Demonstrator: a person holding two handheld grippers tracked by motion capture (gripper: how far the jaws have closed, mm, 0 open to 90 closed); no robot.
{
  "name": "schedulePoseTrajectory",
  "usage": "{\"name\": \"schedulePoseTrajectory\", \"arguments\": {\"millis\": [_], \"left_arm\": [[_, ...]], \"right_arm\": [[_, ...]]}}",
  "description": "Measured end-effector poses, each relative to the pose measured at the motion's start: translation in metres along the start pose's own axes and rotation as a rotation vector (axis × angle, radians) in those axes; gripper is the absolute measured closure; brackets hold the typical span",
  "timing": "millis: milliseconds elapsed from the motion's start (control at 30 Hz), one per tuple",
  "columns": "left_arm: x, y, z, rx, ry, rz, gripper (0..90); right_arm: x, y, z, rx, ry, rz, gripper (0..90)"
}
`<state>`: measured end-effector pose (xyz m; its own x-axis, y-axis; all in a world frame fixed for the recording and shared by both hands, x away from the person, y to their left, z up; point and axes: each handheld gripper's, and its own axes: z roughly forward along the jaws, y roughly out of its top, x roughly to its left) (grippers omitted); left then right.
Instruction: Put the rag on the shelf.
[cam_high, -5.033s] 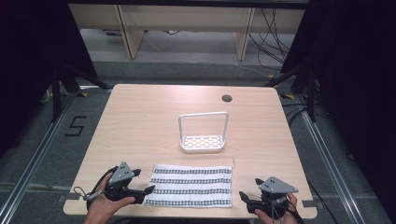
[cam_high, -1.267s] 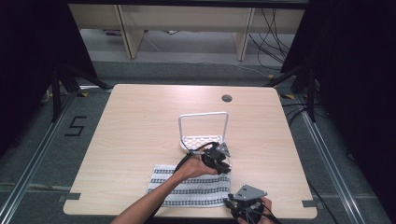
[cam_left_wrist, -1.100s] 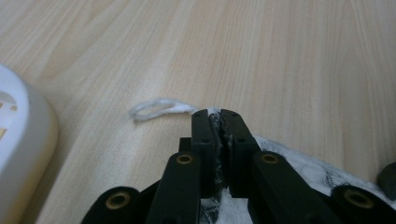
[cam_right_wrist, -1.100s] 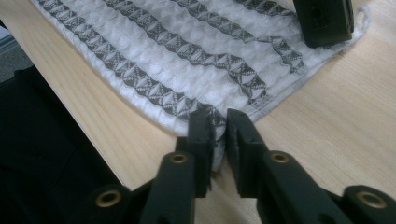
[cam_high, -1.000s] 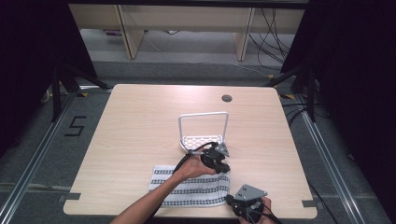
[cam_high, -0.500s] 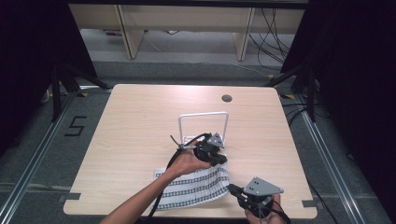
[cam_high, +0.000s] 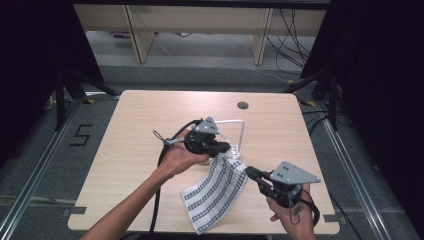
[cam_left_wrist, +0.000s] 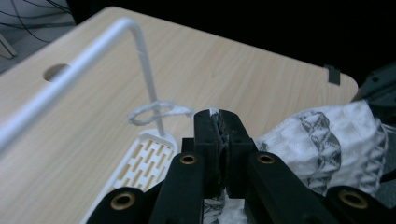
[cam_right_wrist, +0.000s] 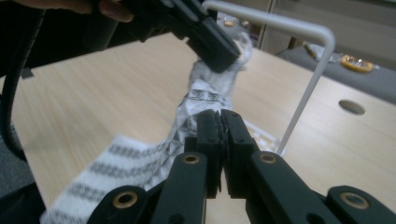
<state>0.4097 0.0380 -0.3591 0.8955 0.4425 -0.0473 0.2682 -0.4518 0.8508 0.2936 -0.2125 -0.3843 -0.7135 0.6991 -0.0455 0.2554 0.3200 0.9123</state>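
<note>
The white cloth with dark checked stripes (cam_high: 216, 192), which lay flat on the pale wooden tabletop (cam_high: 130, 125) in front of the white wire rack with a slotted base (cam_high: 241, 131) a few seconds ago, is now lifted by one corner. The left gripper (cam_high: 226, 148) has carried that corner up beside the rack's upright frame, its fingers (cam_left_wrist: 219, 140) pinching the fabric, while the rest trails down to the tabletop on the near side of the rack. This suggests the cloth is being brought to hang over the rack's bar. The right gripper (cam_high: 251, 172) has come in from the tabletop's near corner to the cloth's edge; its fingers (cam_right_wrist: 219, 140) look pressed together, though I cannot tell if any fabric sits between them. The rack's base is largely hidden behind the left gripper in the high view, and the cloth's near end is cut off in the right gripper view
</note>
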Motion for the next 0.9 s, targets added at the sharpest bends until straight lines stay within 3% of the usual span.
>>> {"name": "schedulePoseTrajectory", "arguments": {"millis": [33, 100, 133, 167, 200, 267, 300, 367, 400, 533, 733, 767, 900], "left_arm": [[0.0, 0.0, 0.0, 0.0, 0.0, 0.0, 86.6], [0.005, 0.006, -0.017, -0.046, 0.035, -0.026, 86.6], [0.005, 0.006, -0.017, -0.046, 0.035, -0.026, 86.6], [0.006, 0.009, -0.025, -0.075, 0.035, -0.049, 86.6], [0.006, 0.012, -0.032, -0.099, 0.05, -0.069, 86.5], [0.004, 0.018, -0.043, -0.12, 0.068, -0.065, 86.5], [0.002, 0.023, -0.052, -0.132, 0.085, -0.066, 86.6], [0.0, 0.027, -0.057, -0.144, 0.096, -0.066, 86.6], [-0.002, 0.031, -0.063, -0.158, 0.1, -0.067, 86.5], [-0.005, 0.041, -0.077, -0.191, 0.11, -0.071, 86.5], [-0.002, 0.053, -0.09, -0.209, 0.128, -0.071, 86.5], [-0.002, 0.055, -0.092, -0.216, 0.132, -0.073, 86.5], [0.005, 0.063, -0.1, -0.232, 0.149, -0.083, 86.5]], "right_arm": [[0.0, 0.0, 0.0, 0.0, 0.0, 0.0, 87.6], [-0.007, 0.017, -0.002, -0.025, -0.011, -0.016, 87.7], [-0.009, 0.022, -0.002, -0.033, -0.018, -0.032, 87.7], [-0.009, 0.022, -0.002, -0.033, -0.018, -0.032, 87.7], [-0.016, 0.037, -0.002, -0.041, -0.014, -0.034, 87.8], [-0.018, 0.042, -0.003, -0.041, -0.024, -0.034, 87.7], [-0.024, 0.055, -0.003, -0.057, -0.025, -0.048, 87.8], [-0.025, 0.061, -0.003, -0.055, -0.018, -0.031, 87.8], [-0.03, 0.073, -0.003, -0.078, -0.054, -0.051, 87.8], [-0.039, 0.092, -0.002, -0.103, -0.055, -0.048, 87.8], [-0.044, 0.112, 0.001, -0.108, -0.067, -0.07, 87.8], [-0.045, 0.116, 0.003, -0.131, -0.068, -0.085, 87.8], [-0.047, 0.13, 0.007, -0.135, -0.06, -0.083, 87.8]]}}
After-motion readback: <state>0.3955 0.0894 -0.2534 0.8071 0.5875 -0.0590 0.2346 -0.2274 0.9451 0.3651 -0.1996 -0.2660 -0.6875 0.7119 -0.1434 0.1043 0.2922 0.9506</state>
